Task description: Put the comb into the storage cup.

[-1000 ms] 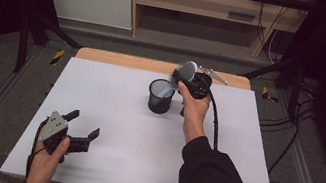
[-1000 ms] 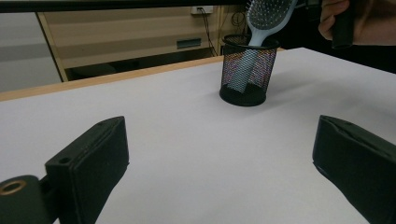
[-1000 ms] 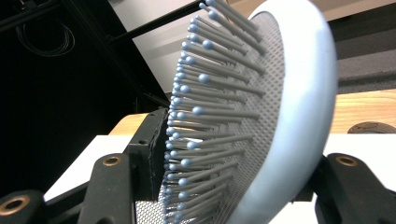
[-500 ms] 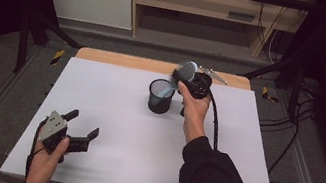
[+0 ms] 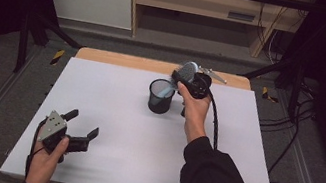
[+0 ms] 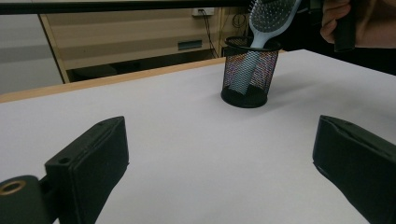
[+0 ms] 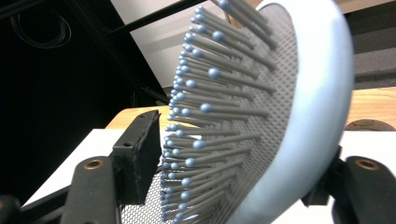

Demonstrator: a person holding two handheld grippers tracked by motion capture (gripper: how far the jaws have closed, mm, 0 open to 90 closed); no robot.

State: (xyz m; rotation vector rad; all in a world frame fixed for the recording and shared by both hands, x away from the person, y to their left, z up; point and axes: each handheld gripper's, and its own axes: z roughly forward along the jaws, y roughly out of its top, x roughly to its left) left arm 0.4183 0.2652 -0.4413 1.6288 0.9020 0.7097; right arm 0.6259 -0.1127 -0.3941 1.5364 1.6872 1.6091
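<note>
High view: hairbrush (image 5: 186,71) in mesh cup (image 5: 160,96)

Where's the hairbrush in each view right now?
High view: light blue paddle hairbrush, top centre, handle in the black mesh cup.
Left gripper view: top right, standing in the cup.
Right gripper view: bristled head close up, centre-right.
Shared landmark: the cup.

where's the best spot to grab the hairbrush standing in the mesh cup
Grip the hairbrush by its wide paddle head, coming from above with one jaw on the bristle face and one on the smooth back. The handle sits down inside the mesh cup, so the head leaning over the rim is probably the easiest part to reach.
</note>
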